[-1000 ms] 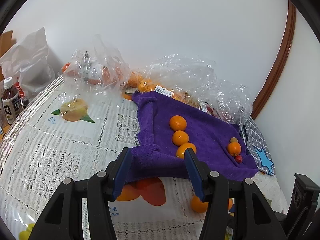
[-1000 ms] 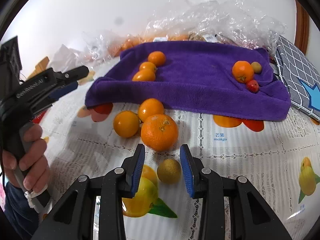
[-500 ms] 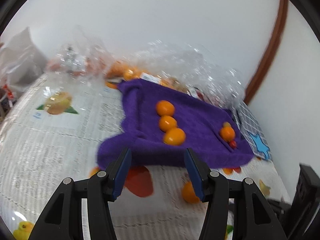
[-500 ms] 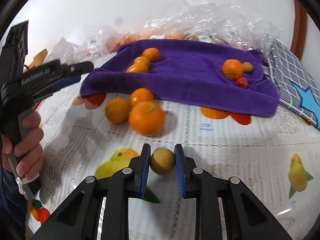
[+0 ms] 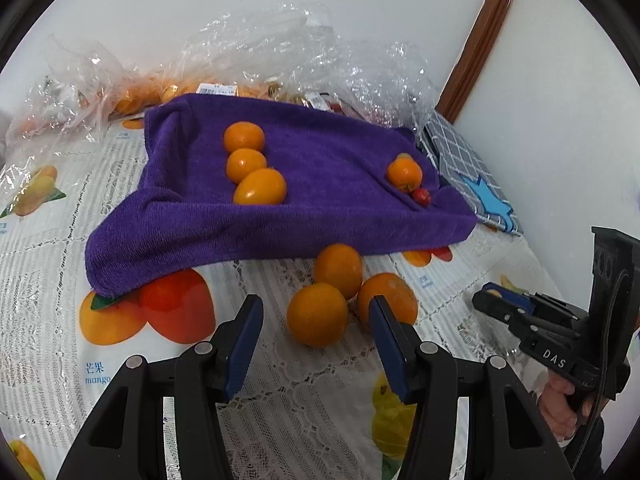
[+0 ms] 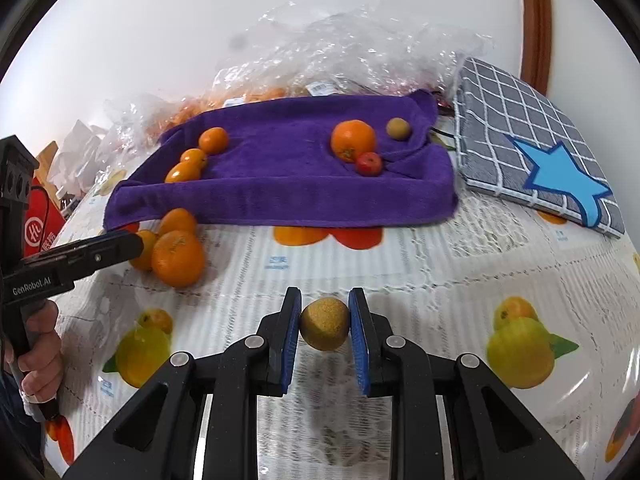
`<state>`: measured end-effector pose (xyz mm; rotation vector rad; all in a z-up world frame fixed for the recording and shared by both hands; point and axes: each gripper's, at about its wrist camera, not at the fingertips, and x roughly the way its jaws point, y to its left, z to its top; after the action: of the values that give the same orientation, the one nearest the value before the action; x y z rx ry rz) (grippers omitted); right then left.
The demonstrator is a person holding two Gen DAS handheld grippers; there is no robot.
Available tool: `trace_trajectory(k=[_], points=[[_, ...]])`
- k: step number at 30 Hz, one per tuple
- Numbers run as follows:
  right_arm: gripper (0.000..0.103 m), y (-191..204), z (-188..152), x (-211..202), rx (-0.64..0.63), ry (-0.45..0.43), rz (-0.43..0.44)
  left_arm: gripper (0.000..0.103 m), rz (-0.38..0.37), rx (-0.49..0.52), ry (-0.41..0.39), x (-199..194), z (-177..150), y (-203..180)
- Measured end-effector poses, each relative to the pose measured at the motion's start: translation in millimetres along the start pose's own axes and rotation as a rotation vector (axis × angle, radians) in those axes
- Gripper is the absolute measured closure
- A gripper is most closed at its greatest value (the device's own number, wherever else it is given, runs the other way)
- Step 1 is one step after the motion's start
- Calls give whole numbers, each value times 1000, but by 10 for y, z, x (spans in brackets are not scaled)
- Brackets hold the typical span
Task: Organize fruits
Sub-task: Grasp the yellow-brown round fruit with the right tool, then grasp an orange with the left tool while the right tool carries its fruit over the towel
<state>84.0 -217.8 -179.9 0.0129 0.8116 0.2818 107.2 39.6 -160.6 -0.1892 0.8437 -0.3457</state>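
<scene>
— Anything readable here?
— "GenRobot.AI" on the left gripper [image 6: 120,246], "DAS" on the right gripper [image 5: 490,302].
— And the tablecloth [image 5: 280,360]?
— "mango" under two Chinese characters, beside the printed fruit.

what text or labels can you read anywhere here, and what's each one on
"GenRobot.AI": side of the left gripper
"DAS": body of the right gripper
"mango", with Chinese characters above: tablecloth
White barcode stickers on the plastic bags: too small to read
Red box at the table's edge: white logo, not legible
</scene>
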Motion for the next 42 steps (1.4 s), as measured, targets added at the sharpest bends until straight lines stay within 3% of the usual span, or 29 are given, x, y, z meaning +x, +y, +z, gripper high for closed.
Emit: trace_trajectory(k=[6, 8, 16, 27, 35, 42], points=[[79, -86, -14, 40, 31, 4, 20, 61, -10, -2, 25, 54, 16, 18], [79, -78, -16, 41, 30, 4, 25, 71, -9, 7, 35, 74, 11, 8], [79, -80, -13, 39, 29, 2, 28, 71, -6, 17, -2, -3, 4, -4], [79, -160, 319, -147, 14, -80, 6, 71, -32, -108, -118, -296, 134, 276], [79, -253, 715, -27, -2, -121, -15, 71, 23, -153, -153, -293, 435, 408], [79, -340, 938, 293, -2, -111, -17, 71, 120, -181, -188, -68, 801, 429]])
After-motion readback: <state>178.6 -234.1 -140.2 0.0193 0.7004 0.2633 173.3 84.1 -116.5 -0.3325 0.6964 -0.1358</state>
